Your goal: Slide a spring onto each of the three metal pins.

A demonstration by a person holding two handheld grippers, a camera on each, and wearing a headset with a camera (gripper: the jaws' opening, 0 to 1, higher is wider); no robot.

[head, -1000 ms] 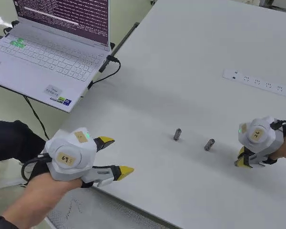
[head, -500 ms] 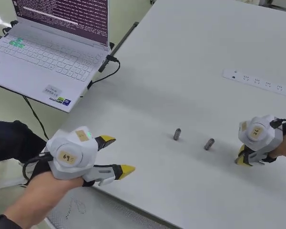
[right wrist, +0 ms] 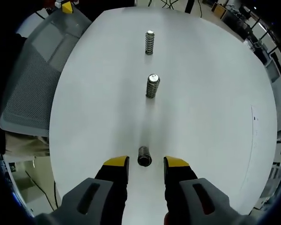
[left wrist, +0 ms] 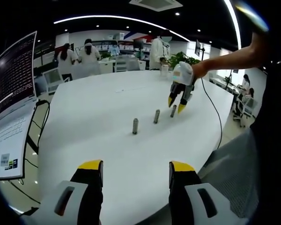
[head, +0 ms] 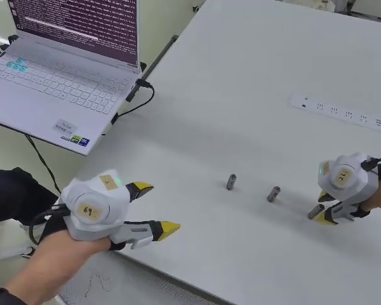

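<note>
Three spring-clad pins stand in a row on the white table [head: 241, 95]: the nearest pin [right wrist: 144, 156], the middle pin [right wrist: 152, 86] and the far pin [right wrist: 150, 42]. The right gripper [right wrist: 146, 162] straddles the nearest pin, jaws narrowly apart and seemingly not pinching it (likely a release or final check). The left gripper [left wrist: 136, 166] hovers wide and empty at the table's near edge, out of the way.

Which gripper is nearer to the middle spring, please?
Right: the right gripper is at the end spring, next to the middle spring; the left gripper is far off at the table edge.
</note>
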